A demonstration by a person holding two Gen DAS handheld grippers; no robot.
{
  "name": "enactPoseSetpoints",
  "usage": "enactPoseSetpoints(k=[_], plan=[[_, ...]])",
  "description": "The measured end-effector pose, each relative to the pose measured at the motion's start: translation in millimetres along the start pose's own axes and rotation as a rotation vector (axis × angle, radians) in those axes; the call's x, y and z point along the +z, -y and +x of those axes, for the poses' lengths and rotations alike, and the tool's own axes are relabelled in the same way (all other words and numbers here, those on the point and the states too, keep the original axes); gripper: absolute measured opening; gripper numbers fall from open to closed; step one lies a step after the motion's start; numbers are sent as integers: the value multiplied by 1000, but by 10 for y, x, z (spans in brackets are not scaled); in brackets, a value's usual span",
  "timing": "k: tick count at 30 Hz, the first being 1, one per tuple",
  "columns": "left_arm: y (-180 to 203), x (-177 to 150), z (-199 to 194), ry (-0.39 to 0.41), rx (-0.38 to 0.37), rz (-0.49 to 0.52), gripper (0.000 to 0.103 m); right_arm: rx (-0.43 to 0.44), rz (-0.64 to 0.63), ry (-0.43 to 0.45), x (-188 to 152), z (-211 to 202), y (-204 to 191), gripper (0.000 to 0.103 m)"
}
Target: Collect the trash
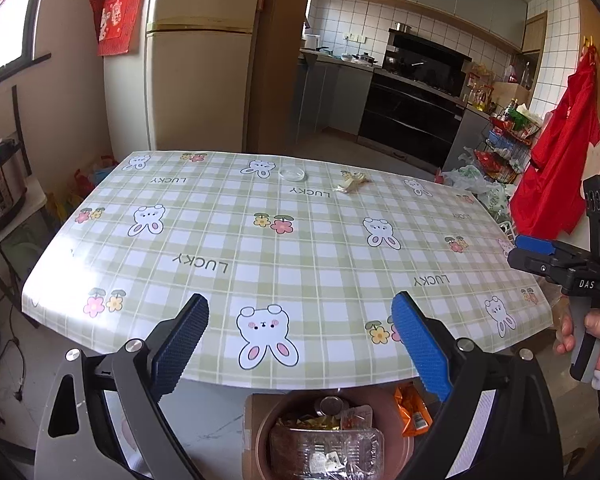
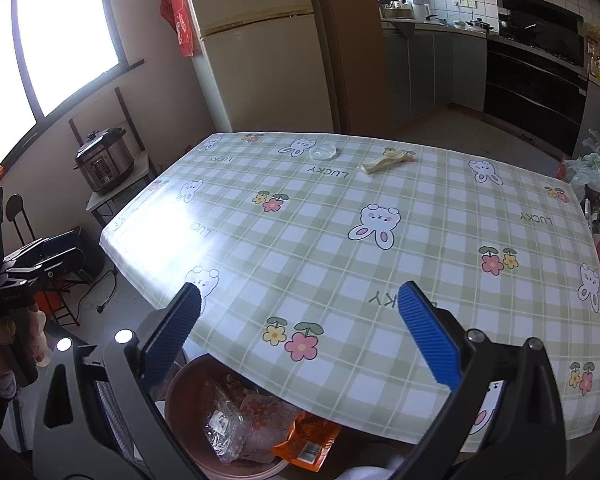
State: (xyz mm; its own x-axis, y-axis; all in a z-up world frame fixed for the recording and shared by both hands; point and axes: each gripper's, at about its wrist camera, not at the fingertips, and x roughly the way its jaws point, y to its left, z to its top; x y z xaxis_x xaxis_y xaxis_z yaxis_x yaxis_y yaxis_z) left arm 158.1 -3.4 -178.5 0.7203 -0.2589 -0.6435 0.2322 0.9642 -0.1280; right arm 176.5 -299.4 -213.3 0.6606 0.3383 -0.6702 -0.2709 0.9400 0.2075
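Trash is split between two places: a round brownish bin (image 1: 260,432) on the floor just below the near table edge, already holding several wrappers, among them a clear plastic tray (image 1: 324,452) and an orange packet (image 2: 306,440), and the table (image 1: 300,248) itself, where a single pale crumpled scrap (image 1: 352,182), possibly a peel or wrapper, lies near the far edge. That scrap is the one piece left on the checked cloth, and it lies well ahead of both sets of fingers, across nearly the whole tabletop. In the right wrist view it sits roughly straight ahead, its long axis running left to right and tilted slightly up toward the right (image 2: 386,162); in the left view it falls a little right of centre. I judge the right gripper (image 2: 300,336) the better placed, though neither is close. Beside the scrap, to its left and apart from it, stands one small clear glass dish (image 1: 293,175), likely not trash. The left gripper (image 1: 300,340) hangs above the bin with its fingers wide apart and nothing between them; the right gripper's fingers are equally spread and empty.
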Motion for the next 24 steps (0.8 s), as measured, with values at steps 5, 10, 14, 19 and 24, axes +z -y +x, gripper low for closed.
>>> enactPoseSetpoints(k=[5,10,14,19,24], plan=[[13,294,394,-20,-20,13,91,-19,4,-24,175,256,213,97],[18,638,976,-49,-30,39,91,-40,14,-58,365,623,455,97],[-70,991,1633,-81,-25,20,91,-54,18,-73,543,962,634,97],[-247,1398,2758,-159,44,-17,91,-55,49,-103,757,1427,889,97],[-285,1702,3683,-174,35,24,91,-63,47,-153,931,1930,1101,97]])
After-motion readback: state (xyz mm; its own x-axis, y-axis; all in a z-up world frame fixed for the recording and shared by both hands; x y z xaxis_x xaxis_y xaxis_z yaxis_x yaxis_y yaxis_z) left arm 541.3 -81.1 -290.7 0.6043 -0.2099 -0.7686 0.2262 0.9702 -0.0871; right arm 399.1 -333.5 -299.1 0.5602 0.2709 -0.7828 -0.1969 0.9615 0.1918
